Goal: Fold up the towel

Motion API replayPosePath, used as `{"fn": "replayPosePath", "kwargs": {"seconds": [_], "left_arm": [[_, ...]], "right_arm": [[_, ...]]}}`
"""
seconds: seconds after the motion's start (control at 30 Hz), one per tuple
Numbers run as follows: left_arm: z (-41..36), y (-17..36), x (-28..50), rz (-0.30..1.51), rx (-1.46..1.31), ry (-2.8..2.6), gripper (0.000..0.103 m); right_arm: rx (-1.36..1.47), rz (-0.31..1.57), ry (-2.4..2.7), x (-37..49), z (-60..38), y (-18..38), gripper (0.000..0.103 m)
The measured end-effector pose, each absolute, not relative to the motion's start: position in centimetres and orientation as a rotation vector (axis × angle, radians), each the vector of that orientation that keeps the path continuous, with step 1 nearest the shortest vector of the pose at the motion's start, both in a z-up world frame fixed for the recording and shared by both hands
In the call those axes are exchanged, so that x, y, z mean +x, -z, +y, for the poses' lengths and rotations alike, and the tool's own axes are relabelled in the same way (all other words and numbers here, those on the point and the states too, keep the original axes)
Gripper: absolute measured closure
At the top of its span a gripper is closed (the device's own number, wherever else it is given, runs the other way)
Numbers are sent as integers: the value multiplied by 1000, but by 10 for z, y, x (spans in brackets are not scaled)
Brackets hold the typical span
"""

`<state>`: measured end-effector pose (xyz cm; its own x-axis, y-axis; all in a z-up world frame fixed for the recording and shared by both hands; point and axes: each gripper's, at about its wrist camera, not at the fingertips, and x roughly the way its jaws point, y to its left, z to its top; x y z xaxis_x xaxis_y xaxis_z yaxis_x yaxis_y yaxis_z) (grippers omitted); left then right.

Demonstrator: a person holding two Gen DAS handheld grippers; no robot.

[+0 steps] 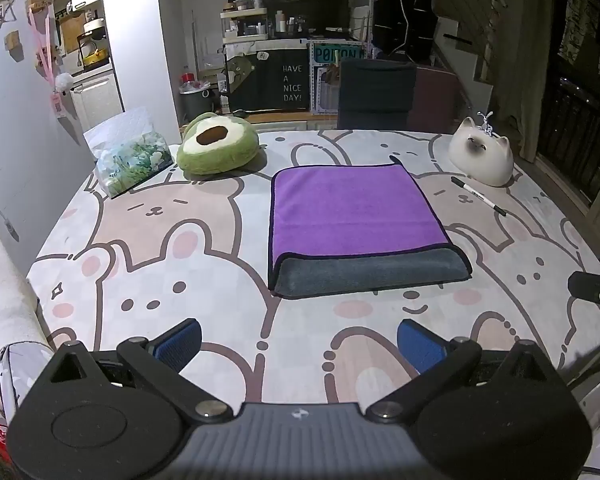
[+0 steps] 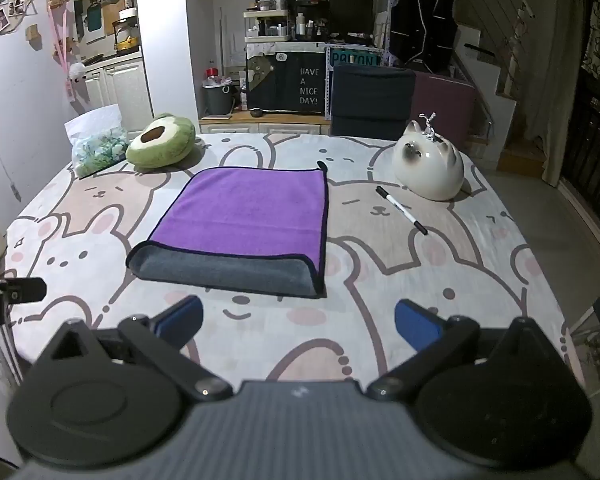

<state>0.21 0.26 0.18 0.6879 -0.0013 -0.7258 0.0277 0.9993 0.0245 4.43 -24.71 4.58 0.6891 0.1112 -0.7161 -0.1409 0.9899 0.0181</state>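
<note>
A purple towel point(image 1: 352, 208) with a grey underside lies folded flat on the table; a grey strip shows along its near edge. It also shows in the right wrist view point(image 2: 248, 216). My left gripper point(image 1: 298, 344) is open and empty, above the table a little short of the towel's near edge. My right gripper point(image 2: 298, 322) is open and empty, just short of the towel's near edge. Part of the right gripper shows at the right edge of the left wrist view point(image 1: 596, 292).
On the bunny-print tablecloth point(image 1: 172, 272) stand an avocado plush point(image 1: 216, 146), a bag of flowers point(image 1: 130, 160), a white cat figurine point(image 1: 482, 154) and a black-and-white marker point(image 1: 478, 196). A dark chair point(image 1: 374, 94) stands behind the far edge.
</note>
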Motion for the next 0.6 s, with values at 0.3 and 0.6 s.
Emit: {"fn": "replayPosePath", "kwargs": {"seconds": [0.3,0.6], "left_arm": [[0,-1,1,812,35,18,0],[0,-1,1,811,36,17,0]], "right_arm": [[-39,798,-140,45,-247,-46,0],[-39,798,-141,45,-247,-45,0]]}}
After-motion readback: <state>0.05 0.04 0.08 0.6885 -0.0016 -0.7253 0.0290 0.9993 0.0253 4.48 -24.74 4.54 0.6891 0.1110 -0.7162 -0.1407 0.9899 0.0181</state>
